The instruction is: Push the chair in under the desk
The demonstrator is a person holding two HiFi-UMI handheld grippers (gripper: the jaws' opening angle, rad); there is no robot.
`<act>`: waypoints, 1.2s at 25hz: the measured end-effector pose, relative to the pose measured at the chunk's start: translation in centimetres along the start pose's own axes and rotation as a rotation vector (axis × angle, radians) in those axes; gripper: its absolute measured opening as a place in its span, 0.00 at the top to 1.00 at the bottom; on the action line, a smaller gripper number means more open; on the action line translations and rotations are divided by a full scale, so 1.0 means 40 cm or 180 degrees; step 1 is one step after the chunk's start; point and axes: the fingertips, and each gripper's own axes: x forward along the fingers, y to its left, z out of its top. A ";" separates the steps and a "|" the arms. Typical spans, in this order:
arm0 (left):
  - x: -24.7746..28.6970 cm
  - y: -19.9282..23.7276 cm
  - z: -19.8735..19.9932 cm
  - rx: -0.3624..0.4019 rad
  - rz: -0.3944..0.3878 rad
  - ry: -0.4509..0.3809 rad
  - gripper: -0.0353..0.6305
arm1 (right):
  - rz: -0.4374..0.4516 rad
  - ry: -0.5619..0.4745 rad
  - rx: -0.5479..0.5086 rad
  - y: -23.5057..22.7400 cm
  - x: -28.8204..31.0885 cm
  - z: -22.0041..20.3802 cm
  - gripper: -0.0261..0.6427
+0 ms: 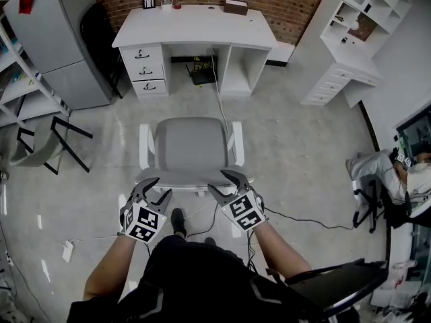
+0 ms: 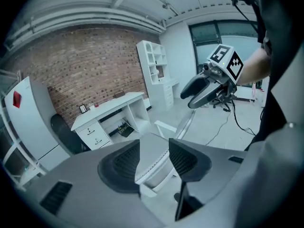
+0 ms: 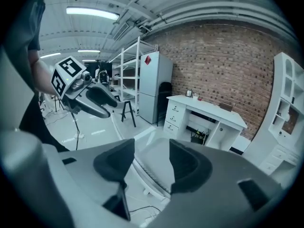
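Note:
A grey office chair (image 1: 188, 147) with white armrests stands on the floor facing the white desk (image 1: 195, 25), about a chair's length short of it. In the head view my left gripper (image 1: 160, 187) and right gripper (image 1: 218, 182) sit at the chair's near back edge, one at each end. Both stand open. In the left gripper view the chair's back edge (image 2: 149, 167) shows in the gap of the left gripper (image 2: 154, 151), not pressed. The right gripper view shows the same chair (image 3: 154, 172) beyond the open right gripper (image 3: 152, 158).
The desk's kneehole holds a black box and a hanging cable (image 1: 215, 79). A grey fridge (image 1: 60, 39) and black stool (image 1: 64, 140) stand left, a white shelf unit (image 1: 357, 32) right. Cables (image 1: 303, 217) cross the floor. A seated person (image 1: 404, 173) is at far right.

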 end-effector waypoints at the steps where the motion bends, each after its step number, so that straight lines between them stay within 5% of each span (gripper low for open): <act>1: 0.010 -0.002 -0.010 0.0070 -0.0054 0.0063 0.64 | 0.0050 0.0048 -0.0062 0.007 0.010 -0.008 0.60; 6: 0.049 -0.024 -0.069 0.0398 -0.0309 0.0373 0.61 | 0.0316 0.0346 -0.0379 0.048 0.049 -0.068 0.54; 17: 0.145 -0.038 -0.146 0.0900 -0.0477 0.0726 0.61 | 0.0353 0.0930 -0.1216 0.055 0.133 -0.185 0.54; 21: 0.165 -0.030 -0.156 0.1066 -0.0403 0.0823 0.65 | 0.0282 0.1019 -0.1430 0.044 0.144 -0.193 0.65; 30: 0.185 -0.011 -0.163 0.1141 -0.0490 0.1043 0.69 | 0.0252 0.1165 -0.1799 0.027 0.168 -0.204 0.71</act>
